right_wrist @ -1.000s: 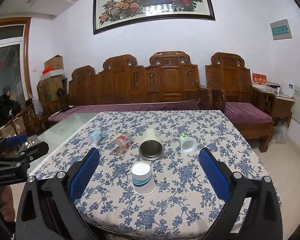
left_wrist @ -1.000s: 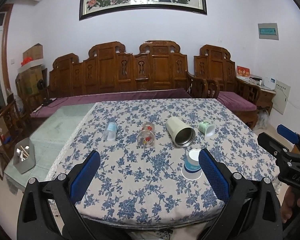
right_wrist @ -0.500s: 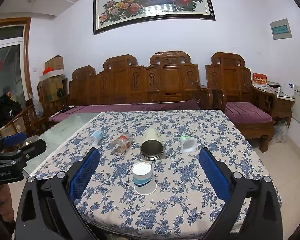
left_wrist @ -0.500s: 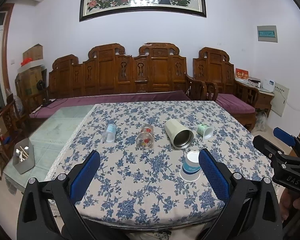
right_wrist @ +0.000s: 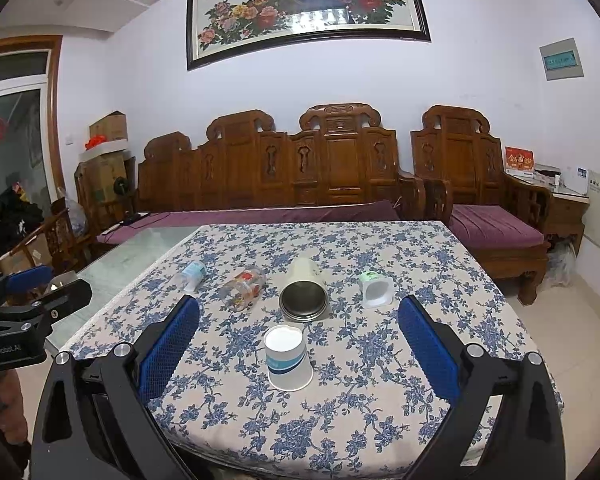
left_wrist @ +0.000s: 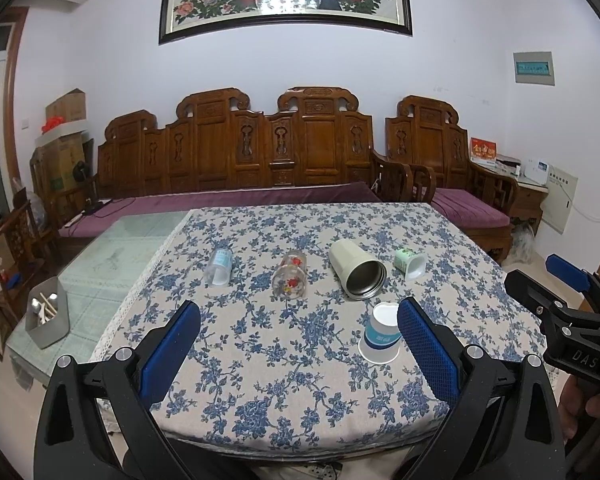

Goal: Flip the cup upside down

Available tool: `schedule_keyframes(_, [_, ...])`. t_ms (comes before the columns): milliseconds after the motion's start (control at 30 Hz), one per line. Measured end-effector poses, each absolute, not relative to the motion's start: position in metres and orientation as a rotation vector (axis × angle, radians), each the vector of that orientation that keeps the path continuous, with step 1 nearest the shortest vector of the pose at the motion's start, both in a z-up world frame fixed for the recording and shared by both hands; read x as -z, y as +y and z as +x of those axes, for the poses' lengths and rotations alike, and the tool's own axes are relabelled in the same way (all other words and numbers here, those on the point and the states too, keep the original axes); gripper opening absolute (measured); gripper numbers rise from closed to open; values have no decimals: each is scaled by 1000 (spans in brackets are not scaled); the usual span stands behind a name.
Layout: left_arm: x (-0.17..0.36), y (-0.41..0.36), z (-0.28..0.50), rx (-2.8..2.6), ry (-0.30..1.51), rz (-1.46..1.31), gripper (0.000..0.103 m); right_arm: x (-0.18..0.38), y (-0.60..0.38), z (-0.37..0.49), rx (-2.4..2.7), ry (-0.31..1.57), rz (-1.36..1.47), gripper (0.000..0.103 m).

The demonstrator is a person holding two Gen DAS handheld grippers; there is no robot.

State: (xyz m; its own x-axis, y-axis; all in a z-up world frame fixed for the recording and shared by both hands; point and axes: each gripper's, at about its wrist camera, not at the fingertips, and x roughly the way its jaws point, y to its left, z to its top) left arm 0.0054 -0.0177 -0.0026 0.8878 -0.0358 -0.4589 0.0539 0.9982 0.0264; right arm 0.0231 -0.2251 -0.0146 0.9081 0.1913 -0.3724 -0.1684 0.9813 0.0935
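Desk (right_wrist: 380,380) cover: blue floral cloth. Tapered paper cup (right_wrist: 287,357) stands inverted, base up. Left gripper (left_wrist: 298,350) and right gripper (right_wrist: 298,350): jaws released, empty.

Each black claw (left_wrist: 298,344) has blue mesh-textured pads (right_wrist: 427,351), silver screws and white lettering.

Paper cup (right_wrist: 288,357) upside down, blue band, on tablecloth.

L claw (left_wrist: 298,346) wide, R claw (right_wrist: 298,346) wide
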Motion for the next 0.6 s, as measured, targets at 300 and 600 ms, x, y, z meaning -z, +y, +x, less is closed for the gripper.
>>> schedule_keyframes(300, [2, -18, 5, 46, 476, 39, 95, 14, -223, 23, -187, 385, 52, 100])
schedule_keyframes(600, [2, -18, 5, 46, 475, 38, 95, 14, -224, 23, -188, 386, 52, 100])
